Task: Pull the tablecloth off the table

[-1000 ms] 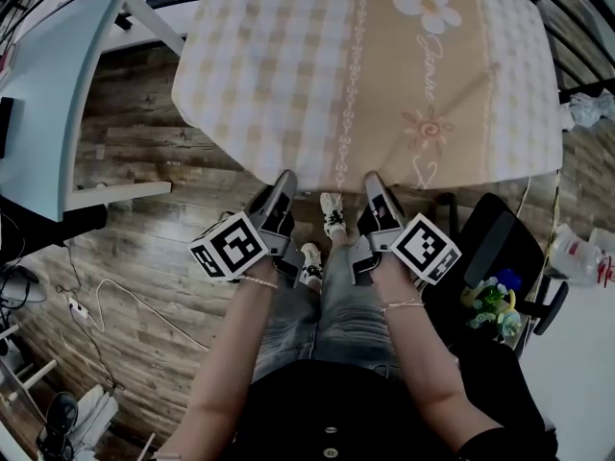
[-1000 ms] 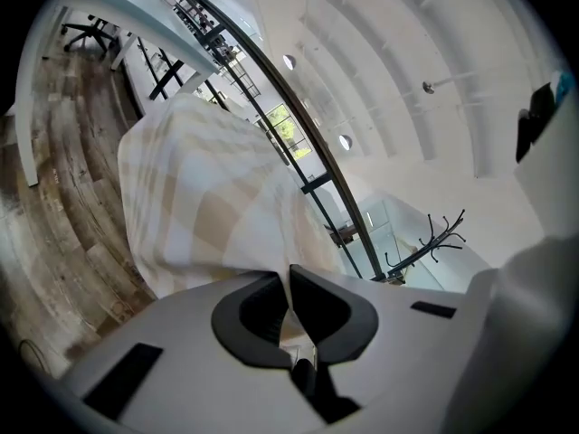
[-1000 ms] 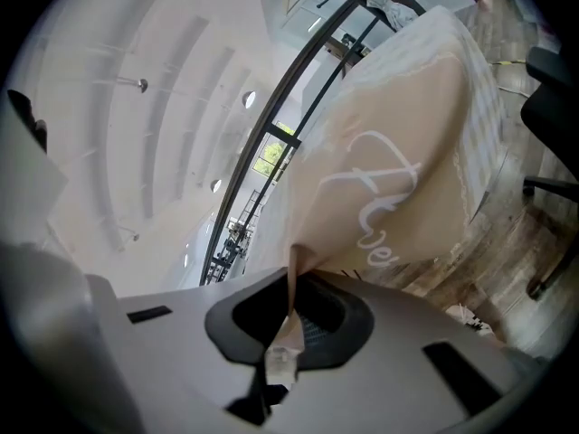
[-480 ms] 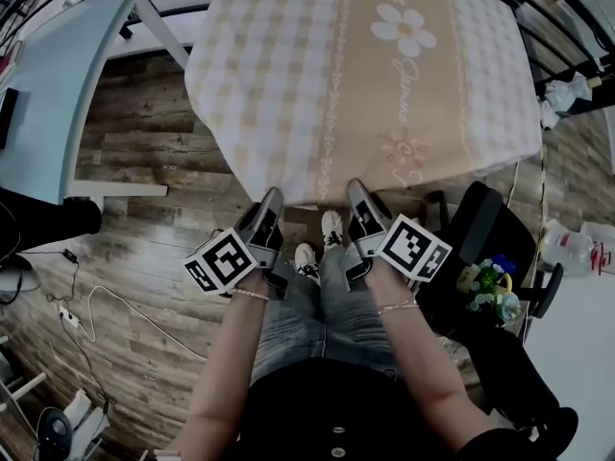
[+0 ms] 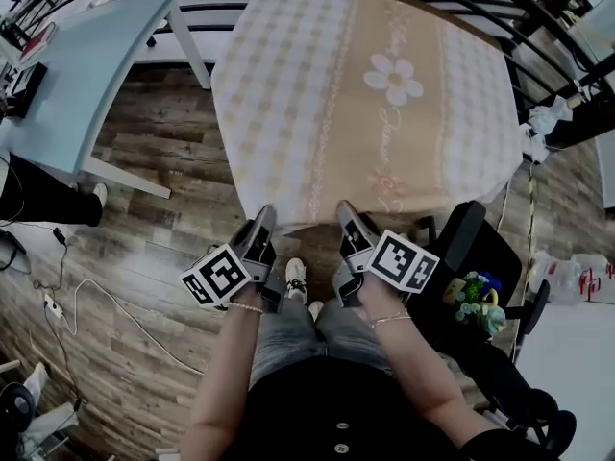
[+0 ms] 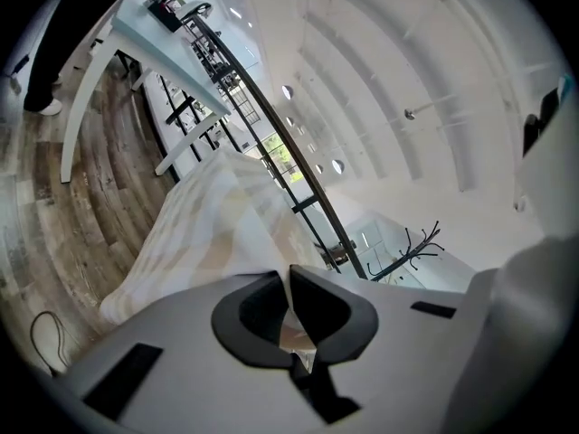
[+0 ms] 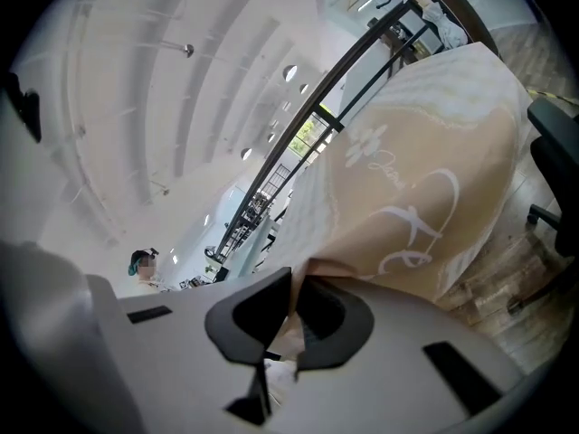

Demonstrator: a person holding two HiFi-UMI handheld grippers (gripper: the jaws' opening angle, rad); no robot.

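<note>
- Head view: compared with a second ago, the tablecloth (image 5: 375, 104) sits higher and smaller in the frame. Both grippers have drawn back toward the person with its near hem, so the cloth now tapers from the table down to the two grip points.
- Head view: the left gripper (image 5: 261, 221) and the right gripper (image 5: 346, 217) are side by side above the person's shoes (image 5: 295, 277), each clenched on the near hem. Most of the cloth still lies over the table, so I judge the pull to be under way but early.
- Head view: the next move calls for backing off evenly with both clamps kept firm, so the sheet slides rather than skews. The office chair (image 5: 461, 248) stands just beside the cloth's near right corner and could snag it.
- Left gripper view: the left gripper (image 6: 288, 278) has its jaws pressed together on a thin fold of the tablecloth (image 6: 208, 233), which runs ahead as a sloping sheet toward the railing (image 6: 271, 134).
- Right gripper view: the right gripper (image 7: 294, 283) is likewise clamped on a bunched bit of hem, and the tablecloth (image 7: 425, 179) rises ahead with its flower and script motif showing.
- Hidden: the table is wholly under the cloth and its legs do not show. The far edge is cut off at the top of the head view, so I cannot tell how much cloth has left the top or whether anything catches it there.
</note>
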